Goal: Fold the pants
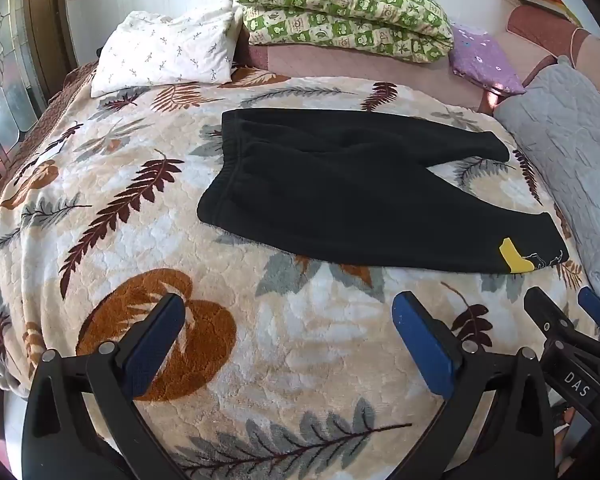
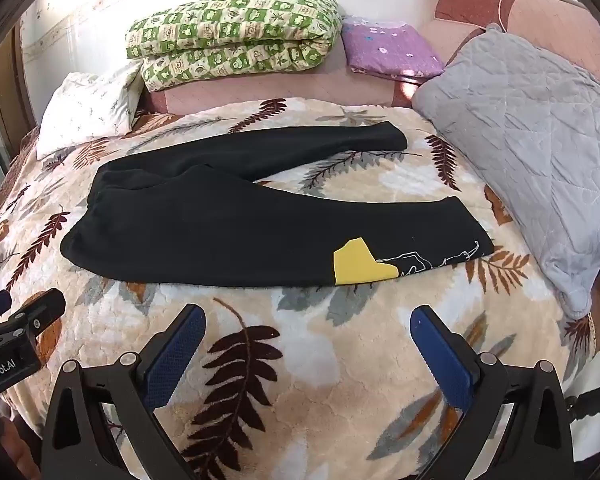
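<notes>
Across most of both views: leaf-print fleece blanket (image 1: pixel 148 208) covering bed, plush and slightly lumpy. Behind it, near wall: folded green patterned quilt (image 1: pixel 340 12), white sprig-print pillow (image 1: pixel 168 52) to one side, folded purple cloth (image 1: pixel 484 56) to other. Grey quilted pillow (image 2: pixel 540 148) at right edge of bed, just beside leg ends.

Centre of blanket: black pants (image 2: pixel 204 224), laid flat and unfolded, waistband (image 1: pixel 228 168) toward left, two legs running right and splayed apart in a V. Near leg bearing yellow patch (image 2: pixel 358 266) and white line print close to cuff; far leg cuff (image 2: pixel 392 138) near grey pillow.

Low in frame: left gripper (image 1: pixel 288 320) spread wide, nothing between fingers, hovering over blanket short of waistband end. Right gripper (image 2: pixel 308 332) likewise spread and empty, just short of near leg's lower edge.

Handling guess: soft knit, light, limp, no stiffness, likely to drag and cling on fleece rather than slide. Best holds judged: waistband's thick elastic edge for left, cuff hem of a leg for right; pinch through both layers at edge, lift clear before carrying over. No fold made yet.
</notes>
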Demonstrator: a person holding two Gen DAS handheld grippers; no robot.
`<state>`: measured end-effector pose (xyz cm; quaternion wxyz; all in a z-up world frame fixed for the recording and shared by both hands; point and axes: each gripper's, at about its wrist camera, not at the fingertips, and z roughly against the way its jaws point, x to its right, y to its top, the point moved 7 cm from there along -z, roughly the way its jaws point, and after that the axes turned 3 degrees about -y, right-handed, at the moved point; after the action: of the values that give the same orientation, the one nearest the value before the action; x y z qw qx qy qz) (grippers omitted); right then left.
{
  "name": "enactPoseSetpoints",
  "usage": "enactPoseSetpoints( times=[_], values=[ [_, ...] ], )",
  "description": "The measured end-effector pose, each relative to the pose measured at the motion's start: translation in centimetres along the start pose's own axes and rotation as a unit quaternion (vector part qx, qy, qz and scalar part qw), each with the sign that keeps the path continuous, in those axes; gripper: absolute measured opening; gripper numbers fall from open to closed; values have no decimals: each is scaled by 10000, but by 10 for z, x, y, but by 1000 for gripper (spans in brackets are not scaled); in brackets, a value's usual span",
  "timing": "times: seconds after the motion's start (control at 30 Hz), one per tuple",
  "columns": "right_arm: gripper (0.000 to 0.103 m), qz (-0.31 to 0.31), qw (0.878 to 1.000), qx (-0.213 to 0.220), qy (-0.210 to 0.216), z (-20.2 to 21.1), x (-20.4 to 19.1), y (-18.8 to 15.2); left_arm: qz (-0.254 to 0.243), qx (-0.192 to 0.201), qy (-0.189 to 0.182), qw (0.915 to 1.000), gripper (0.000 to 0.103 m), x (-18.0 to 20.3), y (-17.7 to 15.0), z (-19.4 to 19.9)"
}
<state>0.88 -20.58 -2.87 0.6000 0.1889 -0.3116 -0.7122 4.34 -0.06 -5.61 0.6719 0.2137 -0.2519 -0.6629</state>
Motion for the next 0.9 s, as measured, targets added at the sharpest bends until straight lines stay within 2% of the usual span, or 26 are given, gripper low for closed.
enactPoseSetpoints(
  times=[0.23,0.9],
  values=[
    [103,3,10000,-46,-1,-1,3,-1,60,-47,-63,10000,103,1,-10,-8],
    [103,-68,10000,-59,-30,-4,8,-5,118,-157,-20,9998,103,-3,-9,-12]
  ],
)
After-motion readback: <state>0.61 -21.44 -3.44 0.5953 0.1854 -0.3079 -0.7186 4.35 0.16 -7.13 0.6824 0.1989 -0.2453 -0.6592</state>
